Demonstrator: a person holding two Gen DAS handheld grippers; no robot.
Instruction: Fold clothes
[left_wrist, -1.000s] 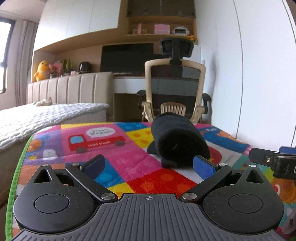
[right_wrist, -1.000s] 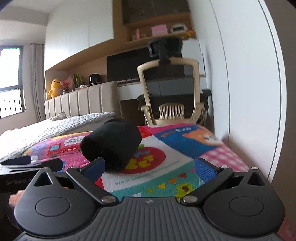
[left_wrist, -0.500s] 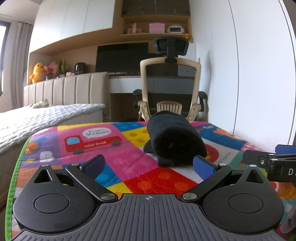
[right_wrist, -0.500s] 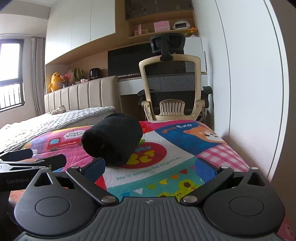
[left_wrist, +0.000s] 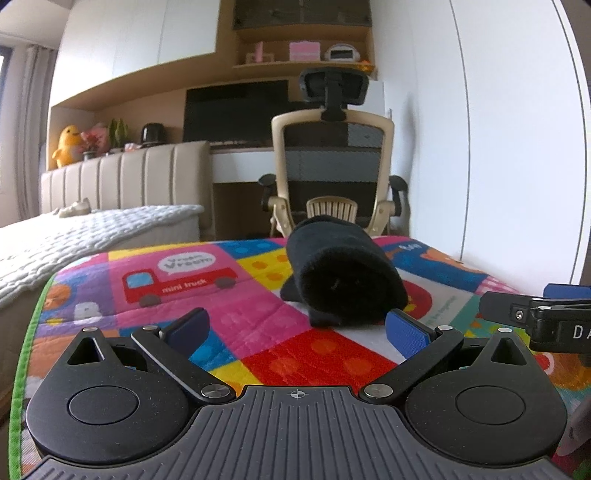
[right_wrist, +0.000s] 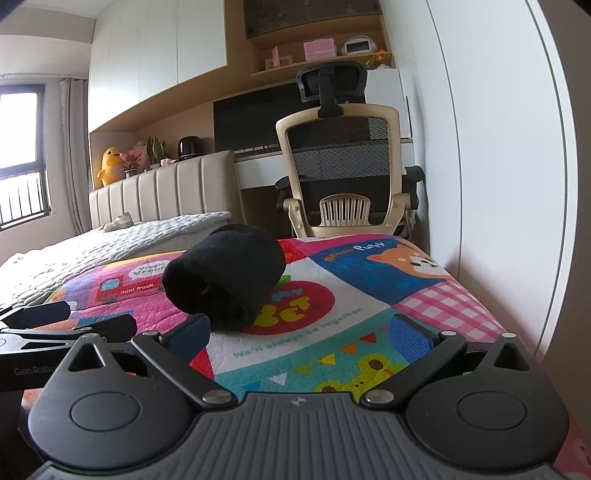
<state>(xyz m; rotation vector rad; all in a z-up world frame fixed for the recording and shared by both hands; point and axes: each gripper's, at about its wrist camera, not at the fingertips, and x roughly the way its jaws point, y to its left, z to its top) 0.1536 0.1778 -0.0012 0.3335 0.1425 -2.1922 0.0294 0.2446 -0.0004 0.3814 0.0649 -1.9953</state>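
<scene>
Your black garment (left_wrist: 341, 269) already lies rolled up on the mat (left_wrist: 207, 317), both your left tongs (left_wrist: 297, 328) and right tongs (right_wrist: 299, 330) spread apart and empty, so little seems left.

A colourful patchwork mat (left_wrist: 258, 325) (right_wrist: 369, 332) covers the surface, printed with a red mini truck at the left, a puppy at the far right and a red roundel in the middle. A black roll (left_wrist: 343, 280) (right_wrist: 225, 280) of cloth lies on it near the middle, partly over the roundel.
</scene>
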